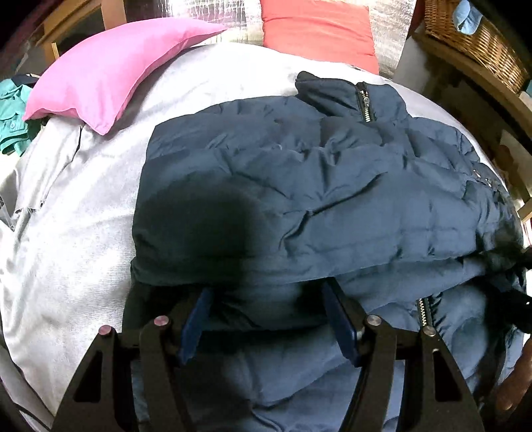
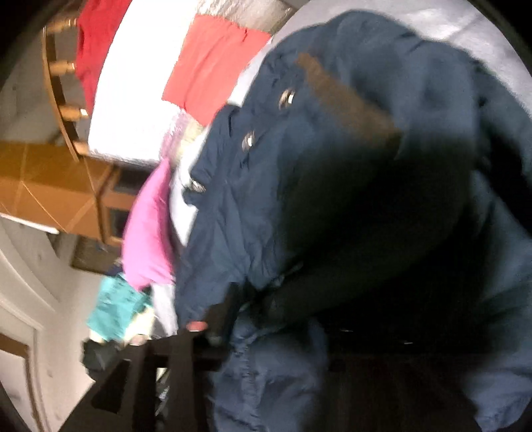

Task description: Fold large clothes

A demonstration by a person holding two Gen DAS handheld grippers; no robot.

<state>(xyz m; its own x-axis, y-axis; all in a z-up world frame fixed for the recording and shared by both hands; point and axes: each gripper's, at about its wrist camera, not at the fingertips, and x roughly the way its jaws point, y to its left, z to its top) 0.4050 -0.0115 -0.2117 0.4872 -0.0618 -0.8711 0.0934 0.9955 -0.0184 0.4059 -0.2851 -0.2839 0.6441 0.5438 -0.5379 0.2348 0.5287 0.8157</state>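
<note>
A navy quilted jacket [image 1: 316, 199] lies on the pale bed sheet [image 1: 83, 232], its zipped collar [image 1: 364, 103] at the far end. My left gripper [image 1: 266, 292] points down at the near edge. Its blue pads [image 1: 196, 315] stand well apart, and a folded layer of the jacket lies over their tips. In the blurred right wrist view the jacket [image 2: 299, 166], with metal snaps [image 2: 286, 98], fills most of the frame. It drapes over my right gripper [image 2: 279, 332]. Only one dark finger [image 2: 212, 319] shows, so how the jaws stand is hidden.
A pink pillow [image 1: 109, 76] and a red pillow [image 1: 319, 30] lie at the head of the bed. A wicker basket [image 1: 475, 43] stands at the far right. A teal garment [image 1: 11, 119] lies off the left edge. Wooden furniture [image 2: 50, 192] stands beyond the bed.
</note>
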